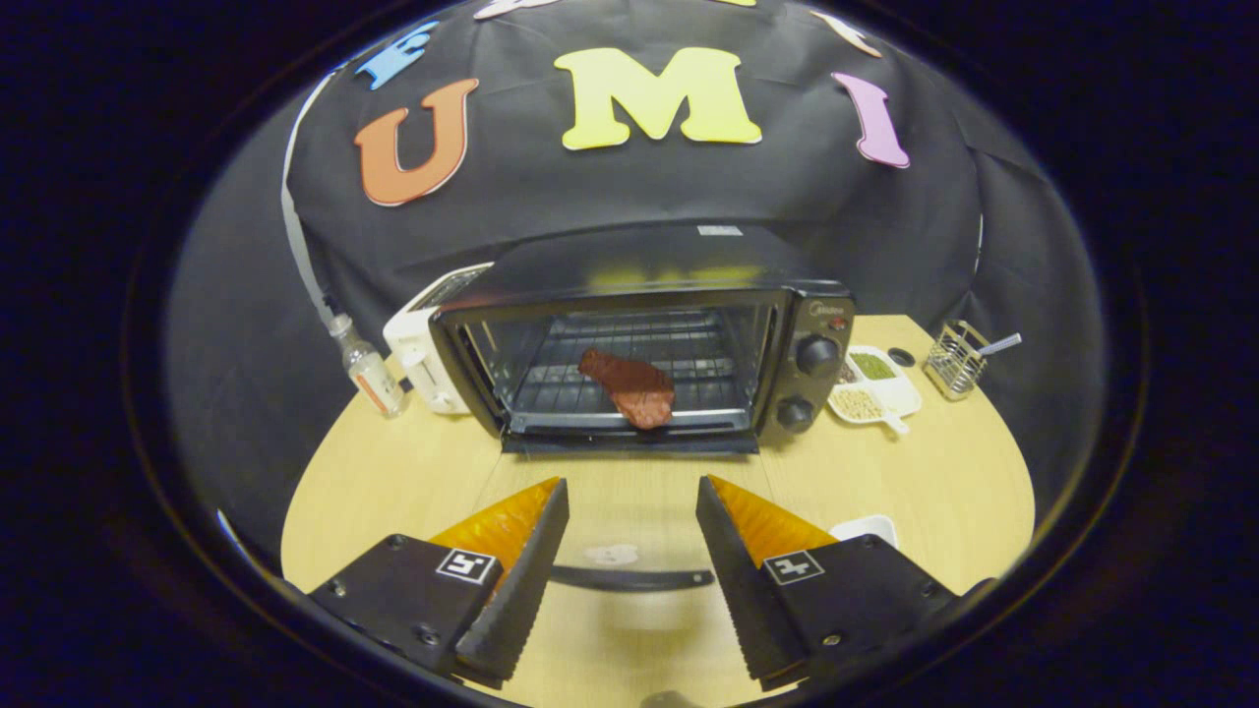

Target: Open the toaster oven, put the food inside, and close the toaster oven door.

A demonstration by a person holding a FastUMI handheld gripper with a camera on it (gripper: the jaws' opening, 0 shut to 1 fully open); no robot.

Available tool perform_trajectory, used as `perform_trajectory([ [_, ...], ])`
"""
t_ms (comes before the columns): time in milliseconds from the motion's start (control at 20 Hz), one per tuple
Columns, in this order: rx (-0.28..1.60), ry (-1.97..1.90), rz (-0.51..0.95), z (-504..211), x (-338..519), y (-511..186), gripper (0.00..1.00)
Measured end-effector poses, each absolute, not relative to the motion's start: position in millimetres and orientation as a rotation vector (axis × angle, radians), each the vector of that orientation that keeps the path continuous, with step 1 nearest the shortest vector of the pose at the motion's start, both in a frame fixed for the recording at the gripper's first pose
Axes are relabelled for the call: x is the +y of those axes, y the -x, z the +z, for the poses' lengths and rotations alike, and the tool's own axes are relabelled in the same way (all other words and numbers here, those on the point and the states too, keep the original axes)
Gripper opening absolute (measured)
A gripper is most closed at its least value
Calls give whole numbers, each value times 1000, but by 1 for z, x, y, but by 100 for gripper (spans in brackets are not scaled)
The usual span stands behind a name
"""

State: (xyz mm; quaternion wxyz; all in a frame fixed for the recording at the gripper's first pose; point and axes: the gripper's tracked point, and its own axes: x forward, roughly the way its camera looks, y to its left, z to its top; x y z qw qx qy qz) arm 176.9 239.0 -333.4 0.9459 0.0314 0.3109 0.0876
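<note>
1. 2 fingers of the gripper [631, 492] are standing well apart, gripping nothing, hovering over the wooden table [413, 472].
2. Toaster oven [644, 329] is sitting just beyond the fingers, its door [629, 551] lying folded down flat toward the gripper; the dark handle is showing between the fingers.
3. Piece of meat [629, 386] is lying inside on the wire rack [689, 359], near the front edge, slightly right of middle.
4. 2 knobs [807, 383] are sitting on the oven's right panel.
5. White toaster [425, 339] is touching or just beside the oven's left side; a small bottle [366, 366] is standing left of it.
6. Divided white dish [875, 385] with grains is sitting right of the oven, a wire basket [956, 359] further right.
7. White bowl [866, 529] is peeking out beside the right finger.
</note>
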Motion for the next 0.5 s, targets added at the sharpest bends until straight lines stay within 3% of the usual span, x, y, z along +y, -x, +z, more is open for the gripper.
perform_trajectory([
  [500, 740, 16, 205, -394, 231, -108, 84],
])
